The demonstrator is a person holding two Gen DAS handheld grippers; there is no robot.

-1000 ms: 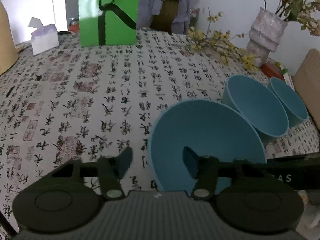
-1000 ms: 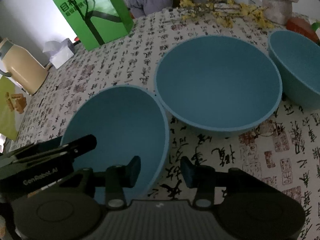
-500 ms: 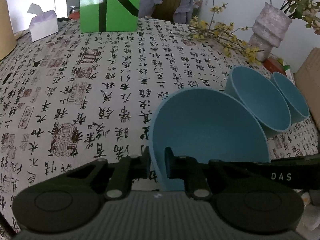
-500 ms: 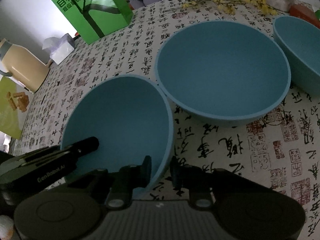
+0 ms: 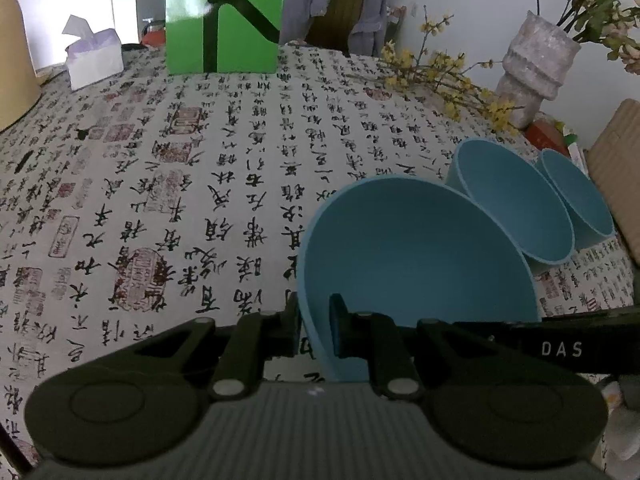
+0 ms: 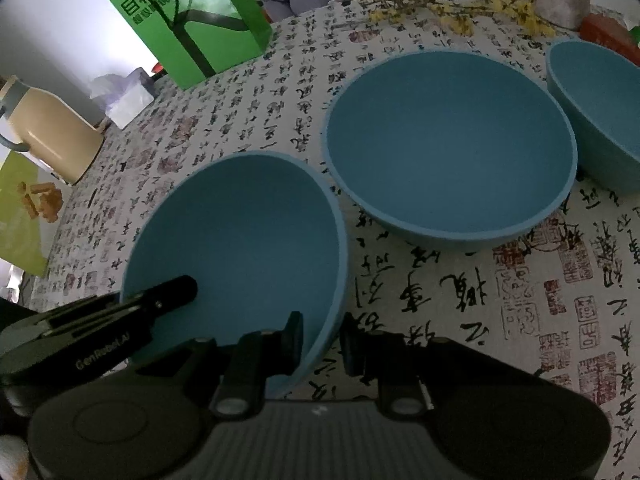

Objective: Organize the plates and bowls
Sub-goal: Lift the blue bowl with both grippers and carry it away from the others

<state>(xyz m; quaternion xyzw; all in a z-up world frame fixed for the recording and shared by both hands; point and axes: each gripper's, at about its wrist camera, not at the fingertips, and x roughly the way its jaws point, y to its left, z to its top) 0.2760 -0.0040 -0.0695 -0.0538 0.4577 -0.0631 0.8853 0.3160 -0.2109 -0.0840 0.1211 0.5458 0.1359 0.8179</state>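
the near bowl sits on the tablecloth, tipped up on edge, at about 5 o'clock in the left view and 7 o'clock in the right view. the left gripper is clamped on its left rim, one finger outside the wall and one inside. the right gripper is clamped on the opposite rim in the same way, its inner finger against the bowl's inside and the other on the outside. both sets of jaws closed onto the rim within the last second and now pinch it. the left gripper's body shows in the right view at 8 o'clock, reaching into the bowl.

the middle bowl stands upright just beyond the near one, at 1 o'clock in the right view, very near its rim; whether they touch is unclear. the far bowl stands just beside it at 2 o'clock. a green bag stands at 11 o'clock in the left view, a vase at 2 o'clock, a tissue box at 10 o'clock.
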